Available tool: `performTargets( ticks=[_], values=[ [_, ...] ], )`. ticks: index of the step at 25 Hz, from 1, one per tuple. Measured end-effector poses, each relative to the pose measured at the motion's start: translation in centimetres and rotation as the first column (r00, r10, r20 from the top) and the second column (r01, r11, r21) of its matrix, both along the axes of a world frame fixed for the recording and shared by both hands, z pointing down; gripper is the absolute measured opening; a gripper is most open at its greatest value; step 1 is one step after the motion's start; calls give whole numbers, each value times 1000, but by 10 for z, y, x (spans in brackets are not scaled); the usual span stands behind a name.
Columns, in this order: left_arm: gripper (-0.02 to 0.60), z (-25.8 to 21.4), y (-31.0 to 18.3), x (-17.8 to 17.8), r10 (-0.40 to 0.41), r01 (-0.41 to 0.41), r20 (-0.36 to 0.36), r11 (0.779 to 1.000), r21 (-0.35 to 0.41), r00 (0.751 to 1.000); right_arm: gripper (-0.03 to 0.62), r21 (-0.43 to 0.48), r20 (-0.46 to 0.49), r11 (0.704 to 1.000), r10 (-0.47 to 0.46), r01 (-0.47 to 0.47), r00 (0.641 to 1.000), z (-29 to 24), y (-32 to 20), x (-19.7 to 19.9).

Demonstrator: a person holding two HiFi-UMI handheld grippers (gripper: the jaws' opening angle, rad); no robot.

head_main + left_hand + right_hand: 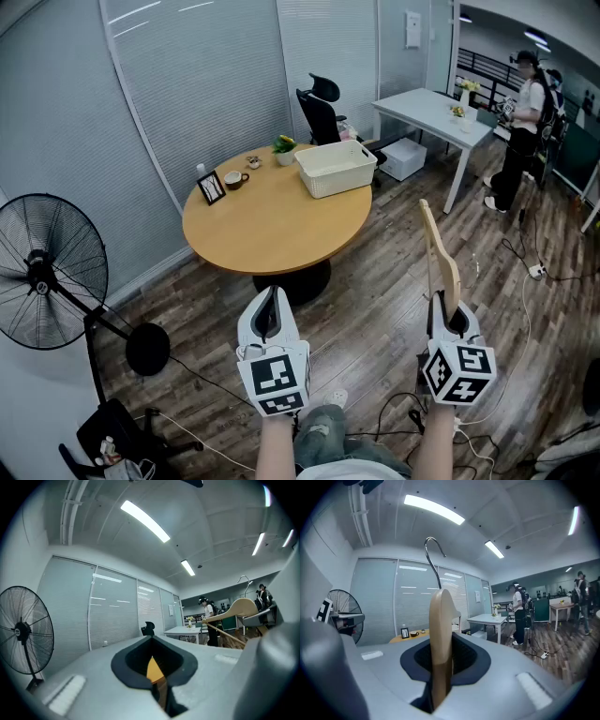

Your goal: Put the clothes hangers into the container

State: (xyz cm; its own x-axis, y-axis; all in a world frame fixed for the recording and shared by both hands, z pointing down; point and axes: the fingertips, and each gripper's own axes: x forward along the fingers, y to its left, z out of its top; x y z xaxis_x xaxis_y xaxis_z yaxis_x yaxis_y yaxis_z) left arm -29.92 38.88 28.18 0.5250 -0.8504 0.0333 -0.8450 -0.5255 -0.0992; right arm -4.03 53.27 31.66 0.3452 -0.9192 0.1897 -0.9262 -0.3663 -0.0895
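Wood table (272,234) bears basket (339,181); right gripper (446,305) clamps hanger (439,253); left gripper (272,295) closed, empty.

Round table (272,225) in the middle, a bit far. On its far right part, the container (337,180). Along its far left edge, picture frame (212,187), cup (233,179), small plant (284,146). Behind the table, office chair (321,108); right of that, desk (431,111). Standing fan (47,272) at the left. Near, left gripper (272,292) and right gripper (448,309) side by side, clothes hanger (439,248) upright in the right one.
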Motion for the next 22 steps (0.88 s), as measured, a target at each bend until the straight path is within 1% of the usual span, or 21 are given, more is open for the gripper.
performTargets(
  ticks=[11,19,22],
  values=[
    [1,3,-8,1,-4,4,8,1000,-9,1000,61,-4,4,1000,0,0,1000,2,-6,1],
    [1,13,-38,18,8,-7,21,999,-39,1000,61,-18,1,1000,-4,4,1000,6,-35,13],
    [1,15,-56,29,12,-10,28,999,-43,1000,61,-13,16,1000,0,0,1000,9,-53,22]
  ],
)
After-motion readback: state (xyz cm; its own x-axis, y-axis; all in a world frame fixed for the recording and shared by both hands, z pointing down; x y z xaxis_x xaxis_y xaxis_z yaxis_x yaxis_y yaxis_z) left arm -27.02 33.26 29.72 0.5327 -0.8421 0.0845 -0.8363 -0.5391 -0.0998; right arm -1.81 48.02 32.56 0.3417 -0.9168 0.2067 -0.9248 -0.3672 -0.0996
